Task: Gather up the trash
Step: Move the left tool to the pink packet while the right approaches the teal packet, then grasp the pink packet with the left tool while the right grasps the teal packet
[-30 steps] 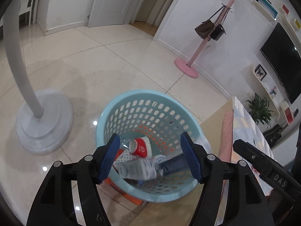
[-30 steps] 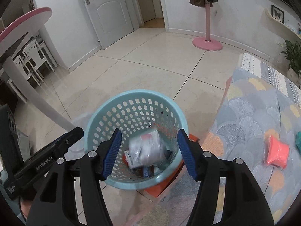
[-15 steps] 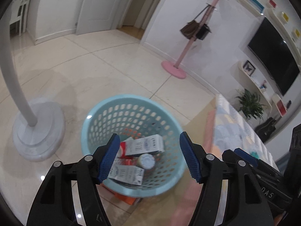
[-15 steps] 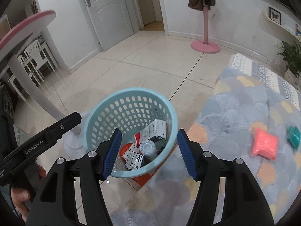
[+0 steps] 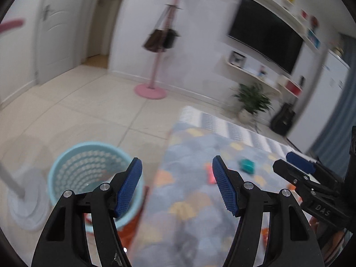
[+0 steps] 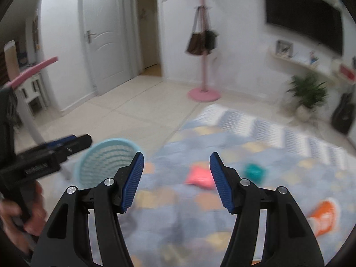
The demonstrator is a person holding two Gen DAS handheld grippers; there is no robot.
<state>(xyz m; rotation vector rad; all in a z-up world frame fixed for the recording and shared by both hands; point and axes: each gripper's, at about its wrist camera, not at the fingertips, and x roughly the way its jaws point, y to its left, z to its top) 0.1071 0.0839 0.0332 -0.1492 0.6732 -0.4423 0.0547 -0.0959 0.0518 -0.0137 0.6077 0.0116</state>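
The light blue perforated basket (image 5: 89,169) stands on the floor at the lower left, beside the patterned rug (image 5: 200,200); it also shows in the right wrist view (image 6: 106,162). A pink packet (image 6: 199,176), a teal item (image 6: 253,171) and an orange wrapper (image 6: 324,215) lie on the rug (image 6: 244,200). The pink packet (image 5: 210,175) and teal item (image 5: 247,165) show blurred in the left wrist view. My left gripper (image 5: 176,187) is open and empty above the rug's edge. My right gripper (image 6: 176,181) is open and empty, with the pink packet just beyond its fingers.
A white lamp base (image 5: 26,202) stands left of the basket. A pink coat stand (image 6: 203,93) with bags is at the far wall. A potted plant (image 6: 307,95), a guitar case (image 5: 282,118) and a wall television (image 5: 264,31) are at the right.
Both grippers have swung up and to the right, away from above the basket and toward the rug. The basket has slid to the lower left of both views. Both stay open.
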